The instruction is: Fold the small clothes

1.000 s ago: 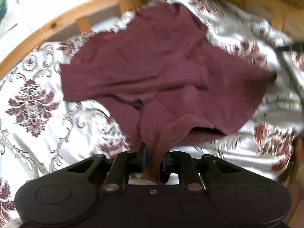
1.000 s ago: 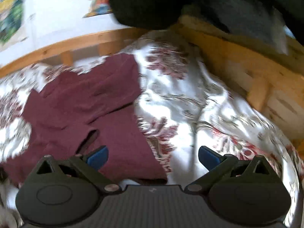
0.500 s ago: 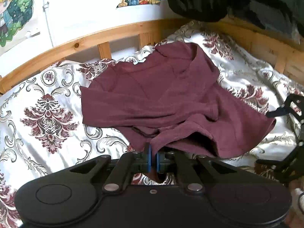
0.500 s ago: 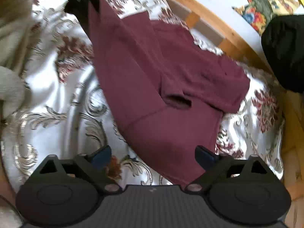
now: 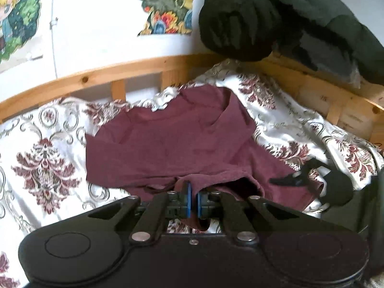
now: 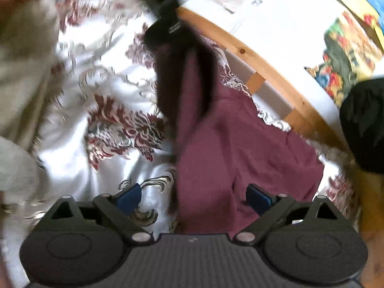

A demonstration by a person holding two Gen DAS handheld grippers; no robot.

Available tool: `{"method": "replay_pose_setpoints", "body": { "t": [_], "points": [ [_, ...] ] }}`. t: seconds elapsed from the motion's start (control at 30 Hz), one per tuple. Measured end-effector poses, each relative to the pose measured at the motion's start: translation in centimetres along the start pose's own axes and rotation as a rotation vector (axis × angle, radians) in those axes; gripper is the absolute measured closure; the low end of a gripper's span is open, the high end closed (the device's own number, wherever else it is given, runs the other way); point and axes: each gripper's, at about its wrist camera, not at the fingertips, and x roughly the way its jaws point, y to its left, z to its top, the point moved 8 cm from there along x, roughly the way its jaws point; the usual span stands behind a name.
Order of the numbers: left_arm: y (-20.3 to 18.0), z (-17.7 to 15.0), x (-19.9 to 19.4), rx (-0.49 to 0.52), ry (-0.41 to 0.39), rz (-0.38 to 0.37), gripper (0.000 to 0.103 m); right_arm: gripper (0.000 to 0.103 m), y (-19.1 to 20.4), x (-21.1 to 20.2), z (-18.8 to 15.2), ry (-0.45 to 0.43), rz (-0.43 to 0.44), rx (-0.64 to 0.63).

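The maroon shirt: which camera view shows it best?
The left wrist view: the maroon shirt lies sharp and almost whole, its near edge pinched by the left gripper. The right wrist view is blurred and shows only part.

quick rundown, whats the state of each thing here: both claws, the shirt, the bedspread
left claw: shut, pinching the near edge of the maroon shirt
right claw: open, fingers apart over the shirt's edge, gripping nothing
maroon shirt: spread out but rumpled, one part doubled over, not folded yet
floral bedspread: wrinkled, lying under the shirt
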Motion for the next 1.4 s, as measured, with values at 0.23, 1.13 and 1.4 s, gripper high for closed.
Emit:
{"method": "replay_pose_setpoints", "body": {
  "t": [0.23, 1.13, 1.4],
  "points": [
    [1.0, 0.1, -1.2, 0.009, -0.038, 0.021, 0.099, 0.028, 1.0, 3.3, -2.8, 0.096, -0.154, -0.216],
    [3.9, -6.6, -12.9, 0.023, -0.014, 0.032, 0.099, 0.096, -1.6, -12.4, -4.6, 0.169, -0.196, -0.354],
    [3.4, -5.3, -14.5, 0.016, -0.038, 0.011, 0.099, 0.096, -1.8, -14.9, -3.1, 0.148, -0.183, -0.311]
  ]
}}
